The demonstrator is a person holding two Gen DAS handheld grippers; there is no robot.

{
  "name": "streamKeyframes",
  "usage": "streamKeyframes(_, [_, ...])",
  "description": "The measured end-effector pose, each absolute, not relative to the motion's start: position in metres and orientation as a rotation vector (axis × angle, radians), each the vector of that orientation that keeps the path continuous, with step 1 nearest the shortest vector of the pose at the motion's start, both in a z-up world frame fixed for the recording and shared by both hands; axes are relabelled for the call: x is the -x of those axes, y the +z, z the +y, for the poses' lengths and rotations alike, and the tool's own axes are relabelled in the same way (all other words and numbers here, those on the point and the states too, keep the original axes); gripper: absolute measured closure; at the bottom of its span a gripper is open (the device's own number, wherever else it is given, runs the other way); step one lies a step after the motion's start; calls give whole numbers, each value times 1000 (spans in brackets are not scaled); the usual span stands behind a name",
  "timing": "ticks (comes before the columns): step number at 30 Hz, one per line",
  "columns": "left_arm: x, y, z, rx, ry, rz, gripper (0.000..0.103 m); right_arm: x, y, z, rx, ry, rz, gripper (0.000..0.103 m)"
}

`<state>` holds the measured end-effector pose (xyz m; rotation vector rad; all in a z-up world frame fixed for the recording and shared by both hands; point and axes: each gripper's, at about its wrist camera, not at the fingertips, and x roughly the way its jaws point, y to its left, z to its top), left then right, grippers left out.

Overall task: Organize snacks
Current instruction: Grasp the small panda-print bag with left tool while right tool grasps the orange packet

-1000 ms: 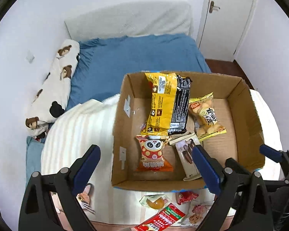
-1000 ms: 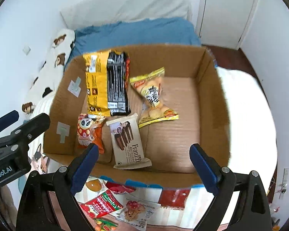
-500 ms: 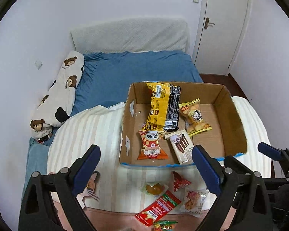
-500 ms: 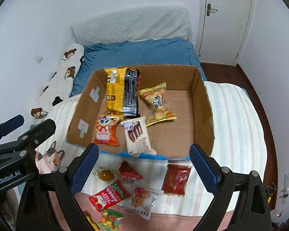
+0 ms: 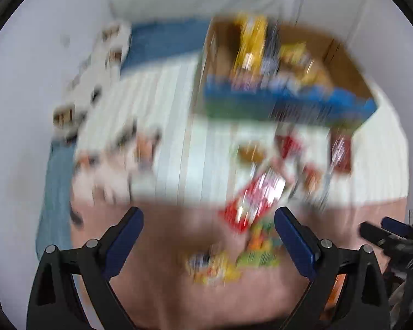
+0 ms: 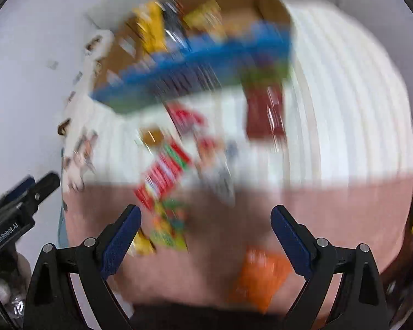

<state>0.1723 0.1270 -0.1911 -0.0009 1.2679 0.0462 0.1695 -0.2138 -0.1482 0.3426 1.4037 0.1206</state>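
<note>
Both views are heavily motion-blurred. A cardboard box (image 5: 341,63) with a blue front edge holds several snack packets, among them a yellow-and-black bag (image 5: 250,44). Loose snacks lie on the striped blanket in front of it: a red packet (image 5: 253,198), a dark red packet (image 6: 264,115), a green-and-yellow packet (image 6: 168,228) and an orange packet (image 6: 261,277). My left gripper (image 5: 208,236) is open and empty, low over the pink part of the cover. My right gripper (image 6: 206,233) is also open and empty, with the orange packet just beyond its right finger.
The box sits on a bed with a white striped blanket (image 6: 344,96) and a pink cover (image 5: 165,261). A bear-print pillow (image 5: 96,63) lies along the left wall. The other gripper shows at each view's edge.
Both grippers have pulled back and down from the box toward the near loose snacks. The box now sits high in both views, and more packets show in front. Both grippers stayed open.
</note>
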Motion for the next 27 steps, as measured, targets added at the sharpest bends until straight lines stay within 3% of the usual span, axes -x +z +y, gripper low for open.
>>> streamKeyframes(8, [-118, -302, 155, 256, 64, 1577, 6, -115, -246, -244, -410, -3, 1581, 6])
streamKeyframes(17, [-122, -340, 161, 388, 93, 1583, 6, -107, -298, -231, -376, -77, 1609, 7])
streamKeyframes(20, [-126, -346, 157, 423, 93, 1570, 6, -108, -297, -218, -290, -59, 1578, 24])
streamKeyframes(22, [-131, -347, 153, 411, 101, 1540, 19, -110, -289, -207, -255, -26, 1563, 33])
streamKeyframes(23, [-134, -347, 151, 402, 102, 1533, 34, -111, -286, -204, -243, -12, 1551, 34])
streamKeyframes(24, [-137, -348, 147, 379, 102, 1528, 41, -114, -282, -200, -227, -2, 1549, 35])
streamKeyframes(27, [-145, -346, 136, 297, 96, 1499, 43, -125, -269, -191, -180, 24, 1501, 38])
